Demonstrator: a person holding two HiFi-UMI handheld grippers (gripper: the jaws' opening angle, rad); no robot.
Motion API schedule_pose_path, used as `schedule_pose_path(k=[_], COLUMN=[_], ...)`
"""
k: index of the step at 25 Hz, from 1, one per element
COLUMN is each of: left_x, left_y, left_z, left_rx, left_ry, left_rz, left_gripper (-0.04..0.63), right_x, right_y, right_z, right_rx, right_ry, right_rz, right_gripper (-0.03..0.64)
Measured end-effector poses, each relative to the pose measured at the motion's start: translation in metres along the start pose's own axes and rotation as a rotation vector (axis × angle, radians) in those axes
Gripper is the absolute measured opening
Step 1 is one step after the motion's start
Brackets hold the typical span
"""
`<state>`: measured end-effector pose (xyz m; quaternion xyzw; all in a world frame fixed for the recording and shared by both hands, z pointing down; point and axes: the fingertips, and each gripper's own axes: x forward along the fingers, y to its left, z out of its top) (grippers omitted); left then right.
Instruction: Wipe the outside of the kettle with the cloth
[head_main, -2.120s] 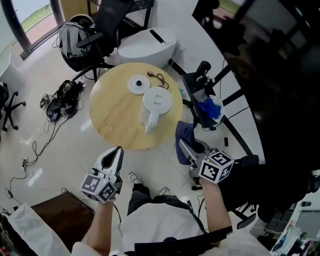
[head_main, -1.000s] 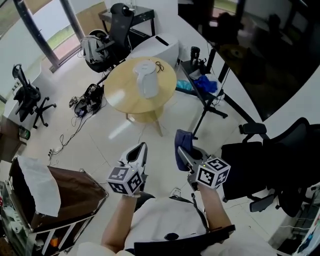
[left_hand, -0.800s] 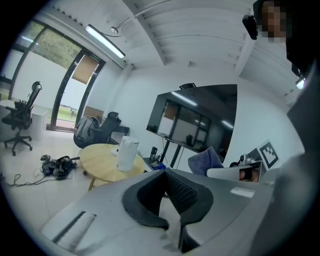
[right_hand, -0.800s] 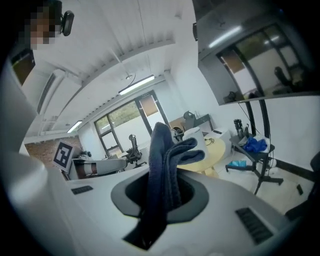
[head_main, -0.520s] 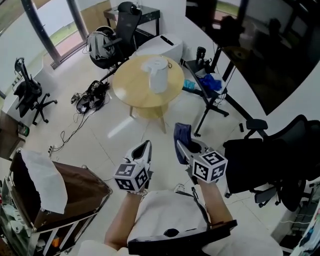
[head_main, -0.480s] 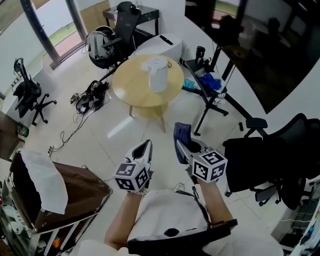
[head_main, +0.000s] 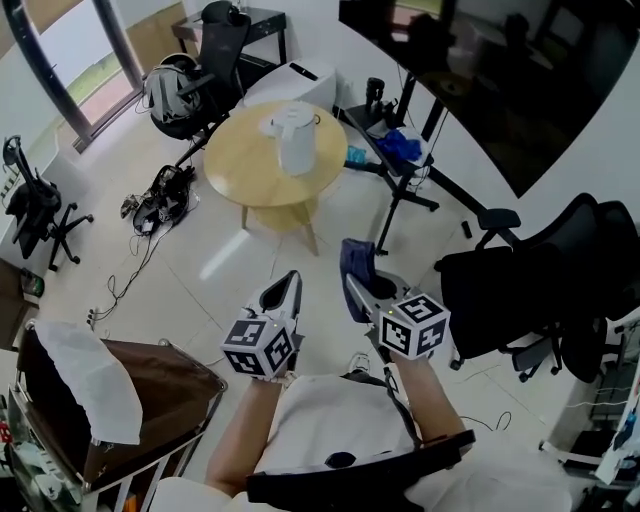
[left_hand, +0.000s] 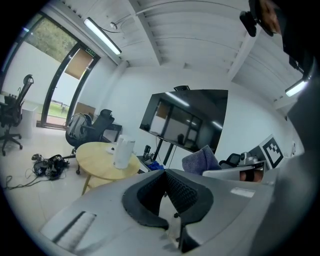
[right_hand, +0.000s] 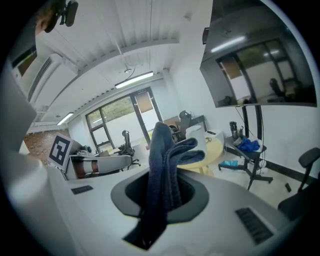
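Observation:
A white kettle stands upright on a round wooden table, far ahead of both grippers. It also shows in the left gripper view as the kettle and, partly behind the cloth, in the right gripper view as the kettle. My right gripper is shut on a dark blue cloth, which sticks up from its jaws as folded cloth. My left gripper is shut and holds nothing; the left gripper points toward the table.
A white round base lies on the table beside the kettle. Black office chairs stand at the right, a tripod stand with blue items right of the table. A brown bin with white cloth sits at the lower left. Cables lie on the floor.
The view has pulled back from the table, so the kettle and table now look smaller and farther. Both grippers stay side by side, the right still carrying the cloth.

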<state>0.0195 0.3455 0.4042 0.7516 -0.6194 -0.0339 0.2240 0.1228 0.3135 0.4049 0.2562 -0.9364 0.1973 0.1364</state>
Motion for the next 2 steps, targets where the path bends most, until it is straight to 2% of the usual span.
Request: schedule_pose_path(k=[2], left_x=[-0.0001], left_y=[0.0013], left_z=[0.0033], left_rx=[0.002], left_ry=[0.002], left_rz=[-0.004], left_gripper=[0.005], right_x=[0.0006], right_y=[0.0026], right_z=[0.0006], right_rx=[-0.001], right_ry=[0.003], right_rz=[-0.004], right_gripper=[0.066])
